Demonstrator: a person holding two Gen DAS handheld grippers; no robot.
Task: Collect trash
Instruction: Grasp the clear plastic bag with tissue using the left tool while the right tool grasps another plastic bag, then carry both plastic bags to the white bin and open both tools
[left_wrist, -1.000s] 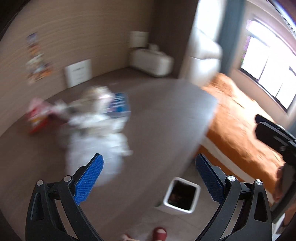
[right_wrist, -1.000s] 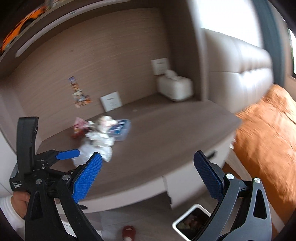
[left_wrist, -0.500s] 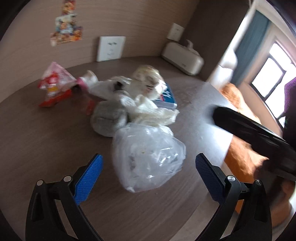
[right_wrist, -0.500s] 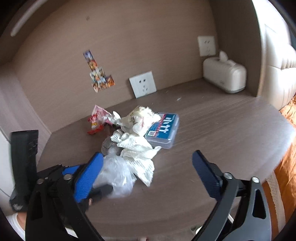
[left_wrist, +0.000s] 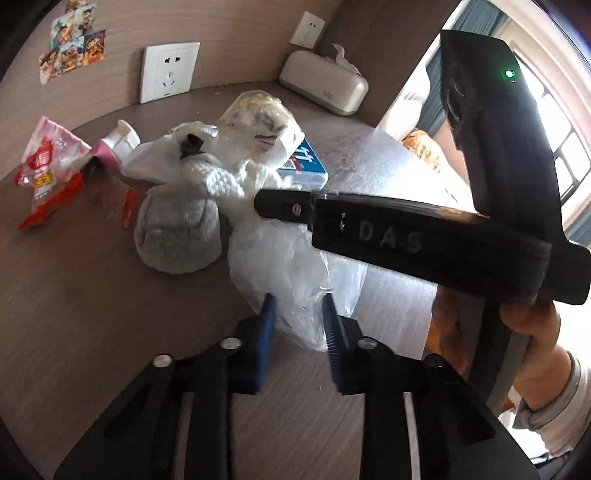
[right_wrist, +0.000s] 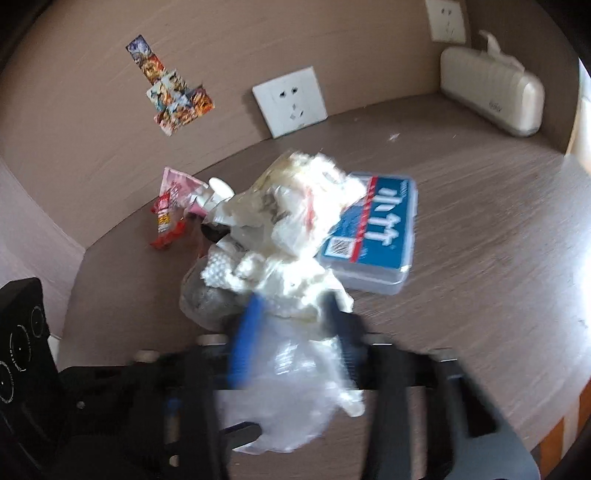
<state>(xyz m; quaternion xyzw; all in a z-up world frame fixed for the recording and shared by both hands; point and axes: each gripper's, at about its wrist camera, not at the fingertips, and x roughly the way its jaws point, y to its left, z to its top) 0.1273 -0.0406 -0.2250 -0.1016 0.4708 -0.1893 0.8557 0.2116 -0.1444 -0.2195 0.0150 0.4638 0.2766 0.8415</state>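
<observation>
While both of my tongs work at the near end of the trash pile, the parts read as follows.

Left tongs (left_wrist: 297, 325): my blue pads are drawn close together and pinch the near edge of the clear plastic bag (left_wrist: 295, 266), which lies on the bench (left_wrist: 74, 295).

Right tongs (right_wrist: 291, 332): blurred in its own view; my pads stand narrowly apart on either side of the white crumpled paper (right_wrist: 295, 291), above the clear plastic bag (right_wrist: 291, 398). I cannot tell whether they grip it.

Trash pile: grey-white wad (left_wrist: 177, 229) just left of the bag; a wrapped bundle (left_wrist: 258, 122) at the far side; red and pink snack wrapper (left_wrist: 44, 173) at far left.

Blue-labelled box (right_wrist: 373, 236): flat on the bench, right of the pile, partly under the bundle.

Far wall: white socket plate (right_wrist: 290, 99) and coloured stickers (right_wrist: 173, 96).

Far right corner: cream tissue holder (right_wrist: 491, 92) on the bench.

Right edge, left wrist view: my hand (left_wrist: 532, 325) on the right tool's handle.
</observation>
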